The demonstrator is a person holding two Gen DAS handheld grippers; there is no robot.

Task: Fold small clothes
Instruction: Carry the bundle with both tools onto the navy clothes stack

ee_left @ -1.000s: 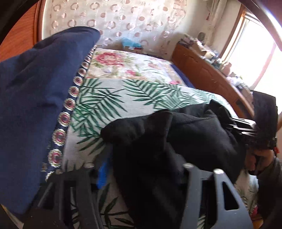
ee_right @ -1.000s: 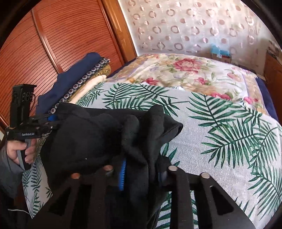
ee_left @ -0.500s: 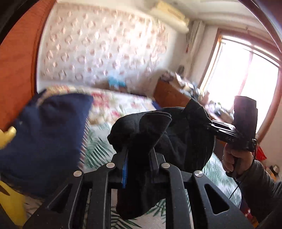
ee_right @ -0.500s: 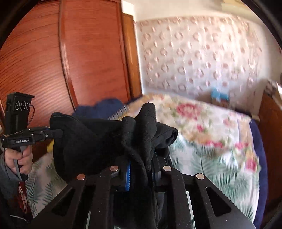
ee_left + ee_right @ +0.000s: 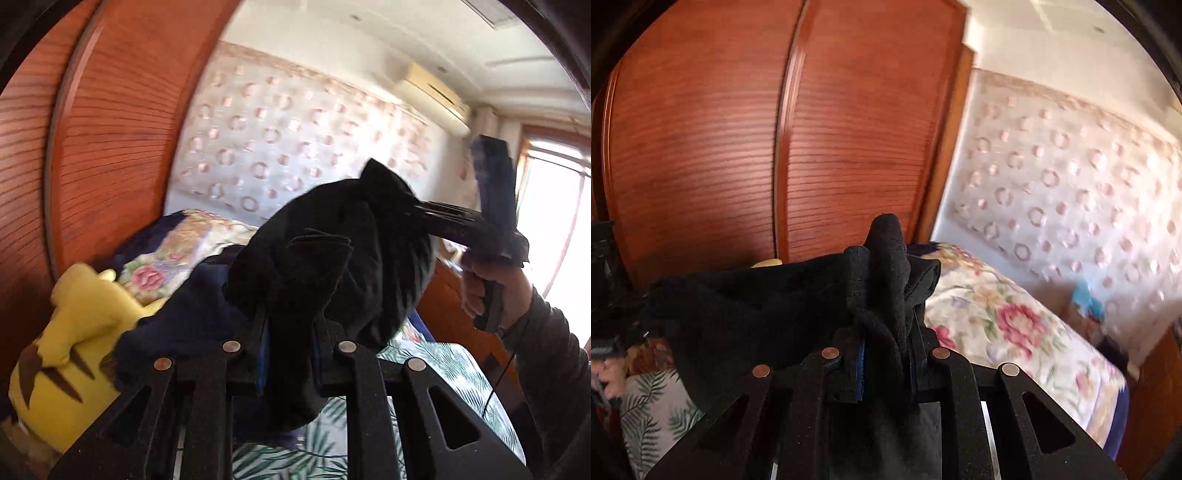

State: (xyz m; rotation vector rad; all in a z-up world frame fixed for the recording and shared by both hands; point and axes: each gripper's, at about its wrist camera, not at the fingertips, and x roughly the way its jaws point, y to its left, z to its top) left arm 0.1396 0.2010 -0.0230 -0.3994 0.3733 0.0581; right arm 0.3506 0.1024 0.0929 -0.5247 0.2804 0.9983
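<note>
Left tongs (image 5: 288,332) and right tongs (image 5: 886,350) are each clamping a bunched edge of the black garment (image 5: 332,251), which is hanging stretched between them above the bed (image 5: 1015,332), yellow plush toy (image 5: 62,332) sitting left of the left tongs.

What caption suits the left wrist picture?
Both grippers, left gripper and right gripper, hold a black garment above the bed.
</note>
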